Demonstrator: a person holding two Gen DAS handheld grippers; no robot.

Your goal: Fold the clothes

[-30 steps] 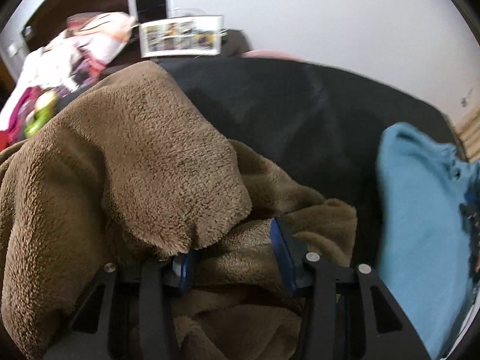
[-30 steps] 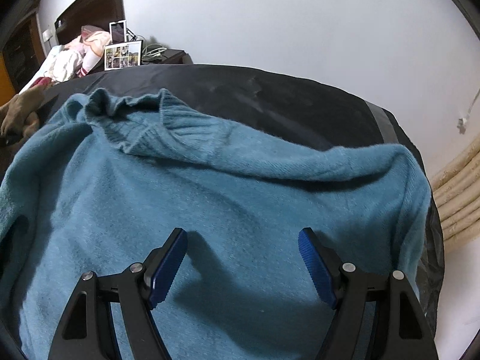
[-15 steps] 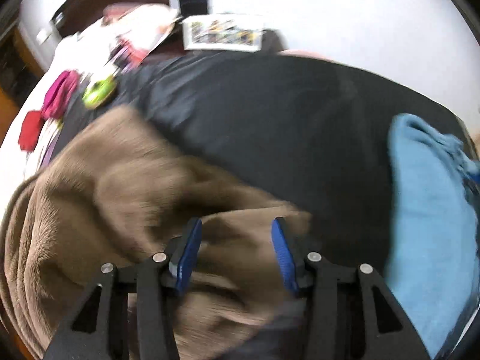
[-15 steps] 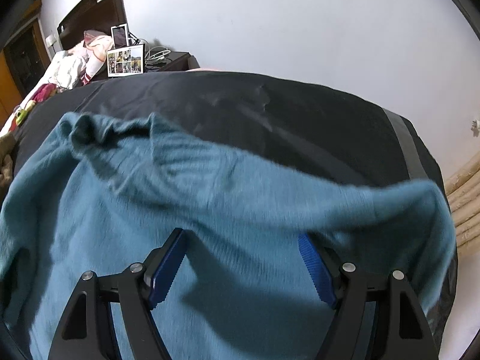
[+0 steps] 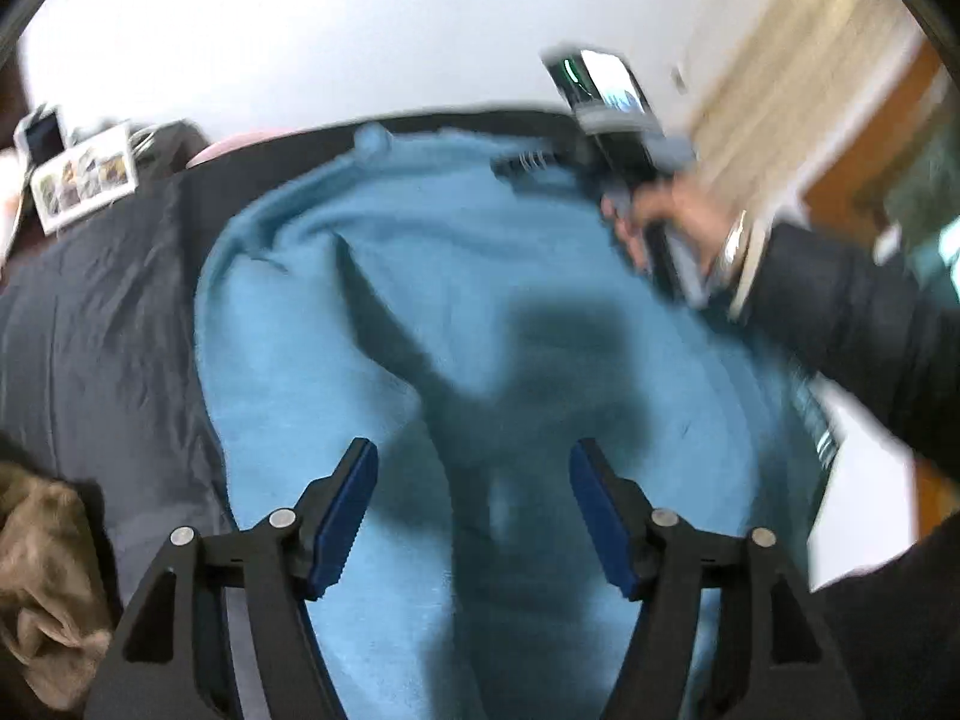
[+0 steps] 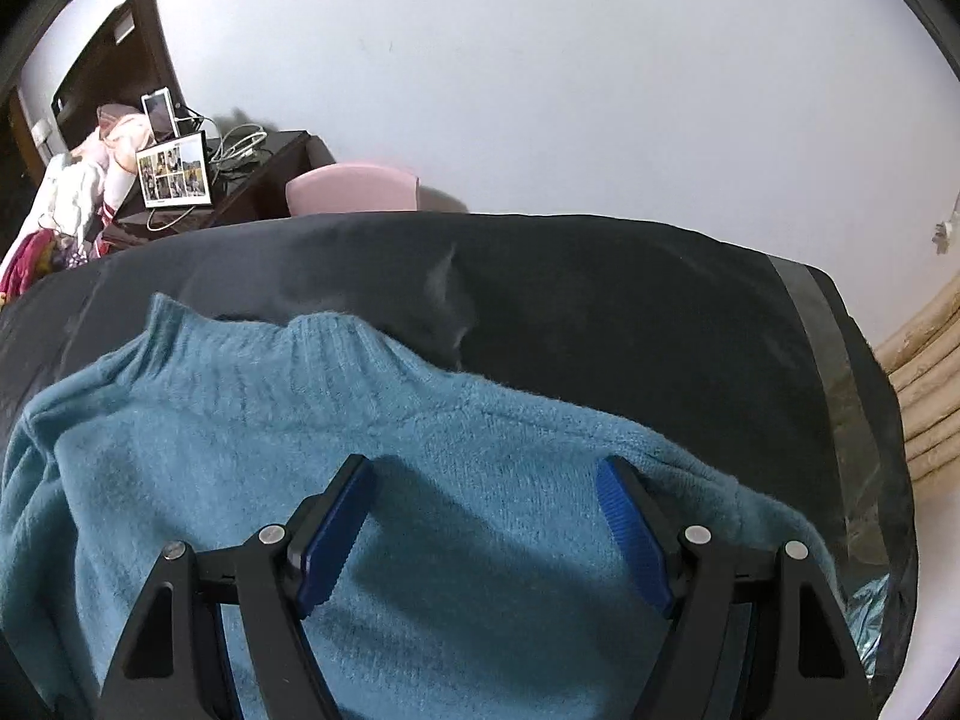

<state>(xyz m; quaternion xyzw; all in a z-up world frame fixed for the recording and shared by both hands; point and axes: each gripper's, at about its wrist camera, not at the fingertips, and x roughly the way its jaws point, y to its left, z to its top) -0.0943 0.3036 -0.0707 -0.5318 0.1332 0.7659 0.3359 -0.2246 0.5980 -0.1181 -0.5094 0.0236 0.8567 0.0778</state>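
The blue sweater (image 6: 420, 480) lay spread on the dark bedcover (image 6: 630, 312), collar toward the far side. The left gripper (image 5: 474, 510) hung over it, jaws opening, nothing between them. The right gripper (image 6: 486, 528) stood wide apart above the sweater's right shoulder, gripping nothing. A brown fleece (image 5: 42, 588) lay near left. No writing was legible.

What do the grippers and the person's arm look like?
Left gripper and right gripper: black angular frames, silver screw heads, blue ribbed pads on the jaws. The person's right hand shows a dark sleeve over a light cuff.
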